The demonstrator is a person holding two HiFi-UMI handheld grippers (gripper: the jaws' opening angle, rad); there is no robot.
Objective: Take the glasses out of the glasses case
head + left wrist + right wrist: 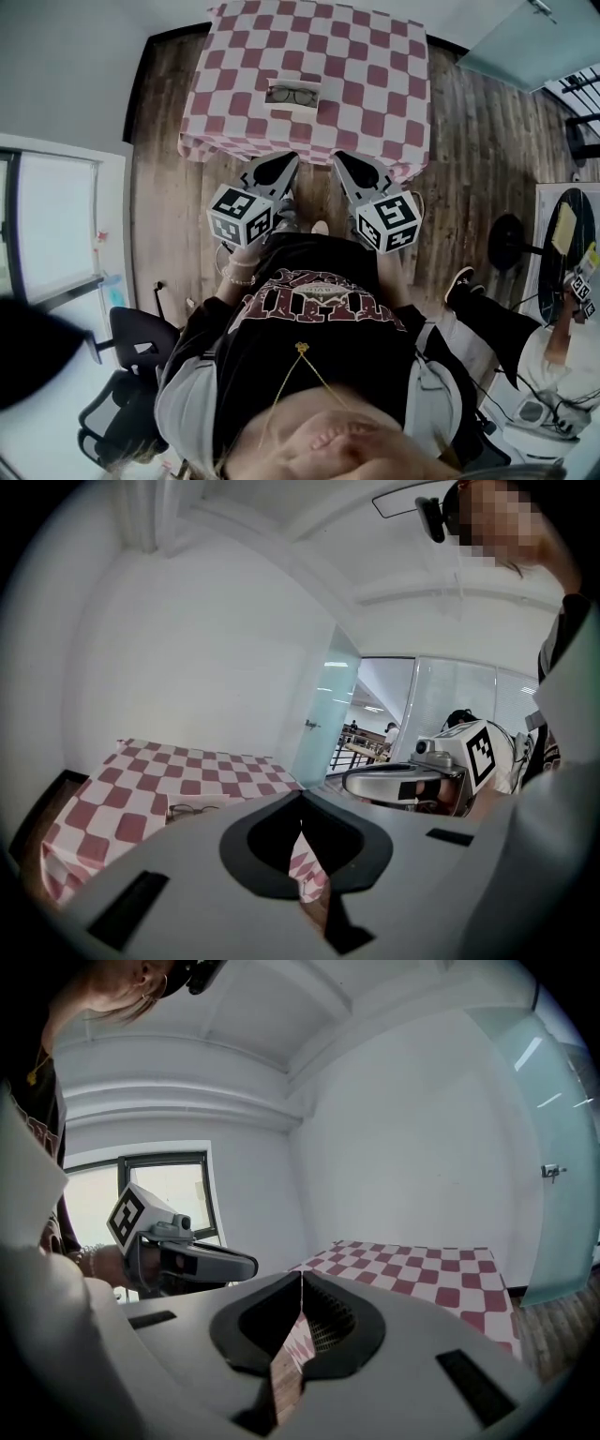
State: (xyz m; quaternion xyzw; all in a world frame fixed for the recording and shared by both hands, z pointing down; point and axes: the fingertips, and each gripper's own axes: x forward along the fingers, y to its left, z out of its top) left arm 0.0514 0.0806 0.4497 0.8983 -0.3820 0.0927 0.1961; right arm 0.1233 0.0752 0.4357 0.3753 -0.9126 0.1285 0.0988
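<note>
A pale open glasses case (292, 96) lies in the middle of the table with the pink-and-white checked cloth (375, 84), and dark-framed glasses (292, 94) rest in it. The left gripper view shows the case (192, 810) small and far off on the table. Both grippers hang in front of my body, short of the table's near edge and well apart from the case. My left gripper (284, 161) (300, 795) is shut with nothing in it. My right gripper (340, 160) (300, 1275) is also shut and empty. Each gripper view shows the other gripper alongside.
The table stands on a wooden floor (469, 159) against a white wall. A black office chair (136, 342) is at my lower left by a window. At the right are a black round stand base (511, 239), another person's leg and shoe (461, 281) and a cluttered desk (567, 244).
</note>
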